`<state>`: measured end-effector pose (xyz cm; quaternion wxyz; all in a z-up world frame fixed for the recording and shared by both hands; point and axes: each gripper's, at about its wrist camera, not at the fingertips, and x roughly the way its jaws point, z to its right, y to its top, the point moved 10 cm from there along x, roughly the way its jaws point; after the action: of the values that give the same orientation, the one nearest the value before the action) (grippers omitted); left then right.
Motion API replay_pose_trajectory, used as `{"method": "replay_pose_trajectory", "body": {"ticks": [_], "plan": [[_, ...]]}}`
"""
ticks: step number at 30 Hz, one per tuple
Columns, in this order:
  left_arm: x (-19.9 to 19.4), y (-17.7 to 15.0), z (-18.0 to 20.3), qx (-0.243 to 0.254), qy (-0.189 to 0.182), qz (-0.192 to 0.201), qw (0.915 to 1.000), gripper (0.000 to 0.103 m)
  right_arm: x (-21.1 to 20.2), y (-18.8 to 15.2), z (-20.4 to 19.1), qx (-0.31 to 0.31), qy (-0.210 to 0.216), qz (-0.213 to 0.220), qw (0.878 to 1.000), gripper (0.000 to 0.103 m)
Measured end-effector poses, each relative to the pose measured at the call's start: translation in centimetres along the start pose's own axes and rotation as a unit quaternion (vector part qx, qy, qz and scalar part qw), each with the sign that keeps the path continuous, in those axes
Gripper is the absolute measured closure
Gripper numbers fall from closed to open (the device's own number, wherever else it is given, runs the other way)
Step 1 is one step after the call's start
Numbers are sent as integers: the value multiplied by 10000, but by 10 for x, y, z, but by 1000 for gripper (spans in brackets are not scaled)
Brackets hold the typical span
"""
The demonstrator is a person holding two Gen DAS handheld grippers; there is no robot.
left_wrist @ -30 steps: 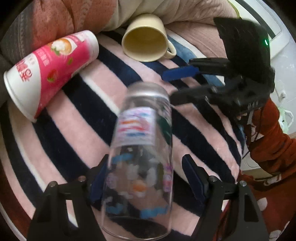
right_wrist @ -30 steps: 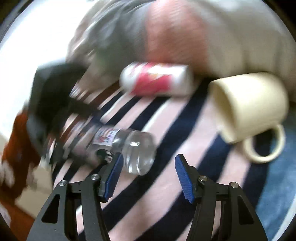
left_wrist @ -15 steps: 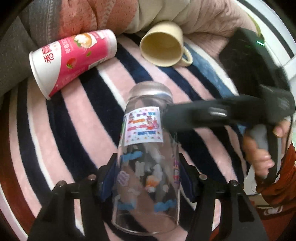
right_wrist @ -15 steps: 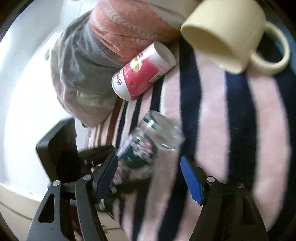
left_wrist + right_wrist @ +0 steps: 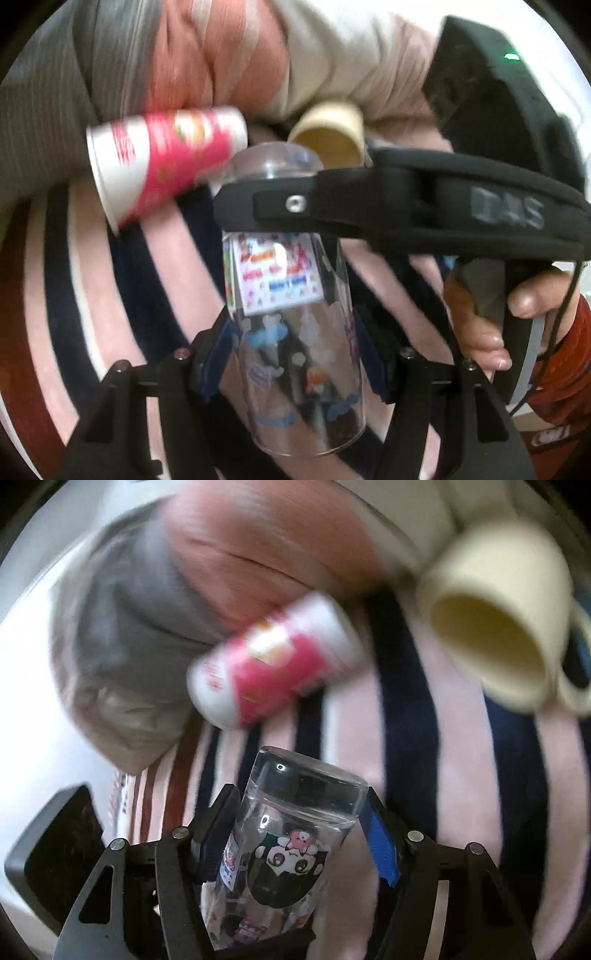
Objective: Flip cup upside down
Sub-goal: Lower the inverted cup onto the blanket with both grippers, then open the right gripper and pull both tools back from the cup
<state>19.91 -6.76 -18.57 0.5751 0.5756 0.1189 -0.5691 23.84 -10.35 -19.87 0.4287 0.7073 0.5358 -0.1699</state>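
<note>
We hold the clear glass cup (image 5: 295, 314) with both grippers above the striped blanket (image 5: 74, 314). The left gripper (image 5: 295, 354) has its jaws clenched on the cup near its open rim, and the right gripper (image 5: 299, 834) has its jaws clenched near the thick base, which points away from both cameras. Beyond the cup, the pink paper cup (image 5: 166, 155) lies on its side on the blanket, with the cream mug (image 5: 495, 627) tipped over to the right of it.
</note>
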Motion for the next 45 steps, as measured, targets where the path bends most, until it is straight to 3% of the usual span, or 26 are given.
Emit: {"method": "replay_pose_trajectory", "body": {"ticks": [3,7,12,17,19,30,34,37,45], "plan": [[-14,11,-2,-43,-202,585,9981,46,-21,14,-28,-1119,177,427,9926,45],[-23,-2,5,149,-316,881,9955,46,-37,-8,-57,-2539,343,506,9653,45],[-37,-33,14,272,-356,908,9949,44,-62,-31,-74,-3035,559,537,9497,48],[-45,-55,25,501,-54,1023,9935,41,-71,-64,-88,-3604,445,577,9300,49],[-31,-51,35,469,-19,1058,9933,40,-76,-76,-89,-3792,323,677,9223,49],[-22,-46,27,233,39,1125,9934,39,-72,-81,-97,-4007,21,816,9126,49],[-22,-44,28,262,156,1140,9930,25,-71,-82,-98,-4036,-28,822,9112,48],[-21,-43,27,240,163,1155,9929,24,-68,-83,-98,-4093,-74,753,9093,39],[-28,-40,22,254,350,1275,9909,17,-70,-79,-96,-3962,16,701,9155,38]]}}
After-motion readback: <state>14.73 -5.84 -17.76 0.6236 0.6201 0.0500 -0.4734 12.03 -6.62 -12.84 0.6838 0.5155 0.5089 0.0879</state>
